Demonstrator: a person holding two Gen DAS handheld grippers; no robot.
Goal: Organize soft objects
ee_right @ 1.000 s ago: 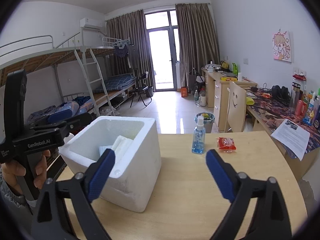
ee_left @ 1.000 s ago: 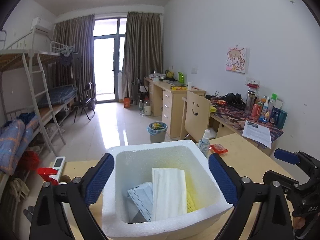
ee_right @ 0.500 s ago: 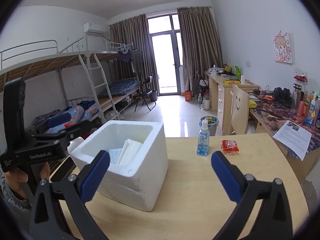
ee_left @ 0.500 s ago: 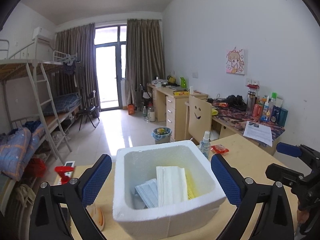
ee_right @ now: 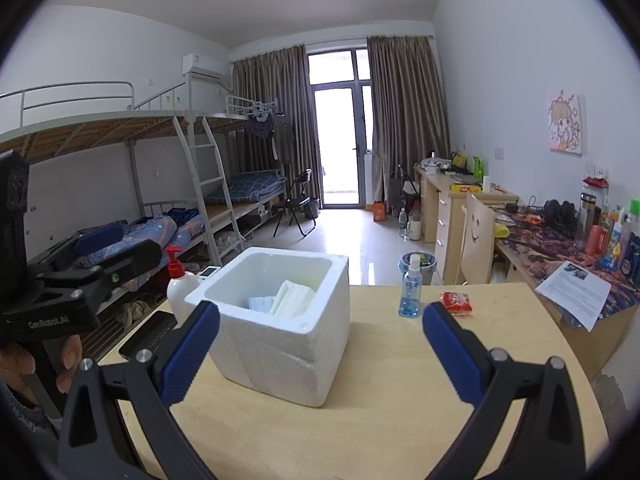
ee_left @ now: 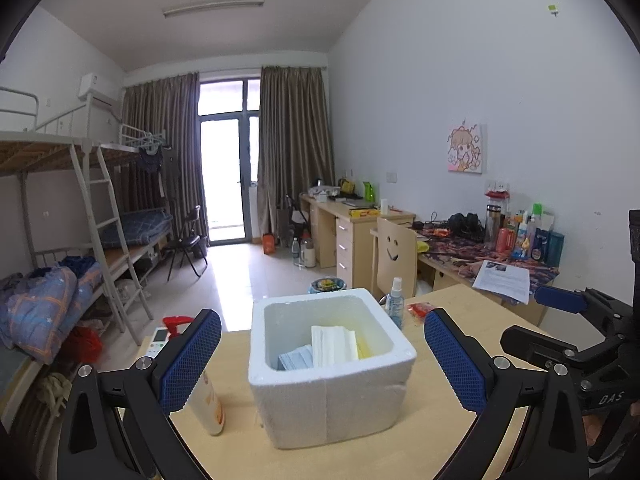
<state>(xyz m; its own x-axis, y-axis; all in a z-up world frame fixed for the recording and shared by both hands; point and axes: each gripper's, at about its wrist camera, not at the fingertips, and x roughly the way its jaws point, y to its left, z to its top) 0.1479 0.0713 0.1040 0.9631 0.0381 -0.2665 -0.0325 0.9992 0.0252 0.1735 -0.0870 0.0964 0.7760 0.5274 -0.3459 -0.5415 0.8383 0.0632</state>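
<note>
Pale wooden surface (ee_right: 400, 380), smooth and bare near its front edge, carrying a white foam box (ee_left: 332, 364), blocky, pebbled, light; folded white cloth (ee_left: 334, 346) and a blue mask (ee_left: 296, 358) lying soft inside. Left hand-held gripper (ee_left: 322, 358) and right hand-held gripper (ee_right: 320, 346) both wide, holding nothing. Risk: nudging so light a box toward the edge, toppling the spray bottle (ee_right: 411, 292) just beside it

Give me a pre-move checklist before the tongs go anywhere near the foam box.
1. Left tongs open, nothing held: ok.
2. Right tongs open, nothing held: ok.
3. Foam box upright on the table: ok.
4. White folded stack and blue mask inside the box: ok.
5. Spray bottle and red packet apart from the box: ok.
6. More soft items left outside: cannot tell.
</note>
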